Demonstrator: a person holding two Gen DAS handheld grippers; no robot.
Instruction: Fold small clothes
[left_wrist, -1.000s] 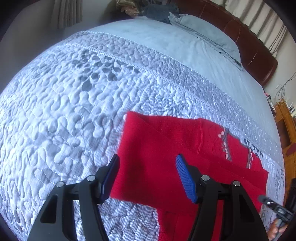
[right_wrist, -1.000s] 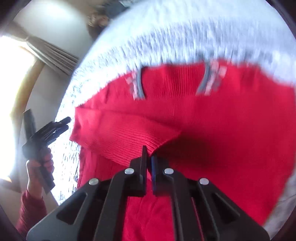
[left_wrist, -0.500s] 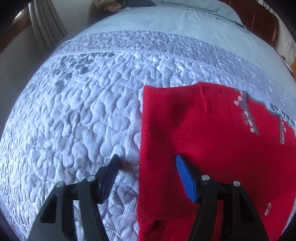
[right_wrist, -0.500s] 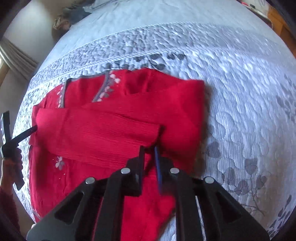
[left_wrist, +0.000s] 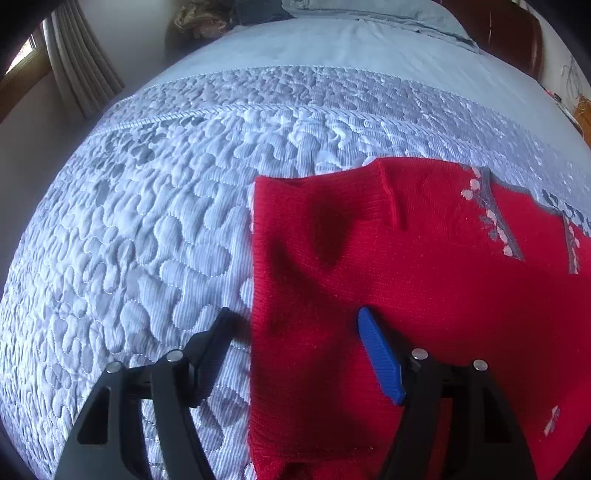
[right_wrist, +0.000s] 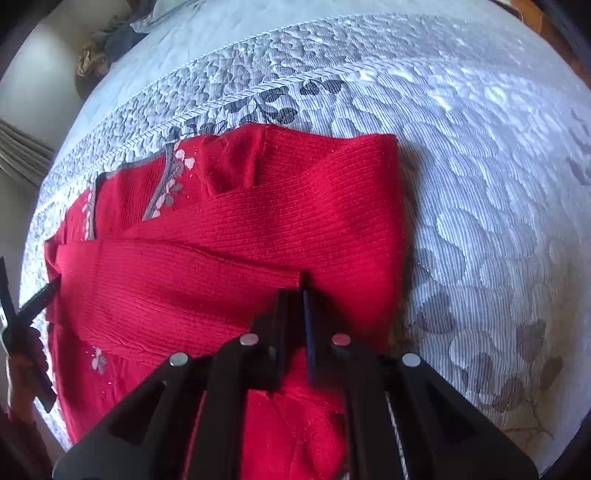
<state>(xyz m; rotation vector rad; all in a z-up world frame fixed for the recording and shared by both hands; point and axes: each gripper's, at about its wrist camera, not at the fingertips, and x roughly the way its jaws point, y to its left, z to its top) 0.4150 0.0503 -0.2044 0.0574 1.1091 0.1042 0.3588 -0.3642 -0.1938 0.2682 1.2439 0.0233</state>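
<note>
Red knit, one sweater (left_wrist: 424, 280) only, spread flat on the quilted grey-white bedspread (left_wrist: 147, 221) of the bed, with grey trim and pale flower stitching at the neckline (right_wrist: 166, 184). From the left wrist view: sweater's straight side edge running down the middle of the picture, bare quilt to its left, plain blue sheet (left_wrist: 332, 48) and brown headboard (left_wrist: 509, 37) toward the head of the bed, a curtain (left_wrist: 81, 74) at the far left. Left gripper (left_wrist: 295, 332) with jaws wide, one black finger over the quilt, the blue-padded finger over the red knit, the garment's edge between them, nothing clamped. From the right wrist view only: one sleeve (right_wrist: 177, 288) folded across the body toward the sweater's right side, its ribbed cuff end reaching the right gripper (right_wrist: 295, 295). Jaws there narrow, nearly together, at the cuff; whether fabric is actually pinched, cannot tell. Also only in that view: the left gripper seen from outside (right_wrist: 33, 306) at the sweater's far edge, held in a hand (right_wrist: 22, 365), and a heap of clothes (right_wrist: 99, 48) at the bed's far corner.
</note>
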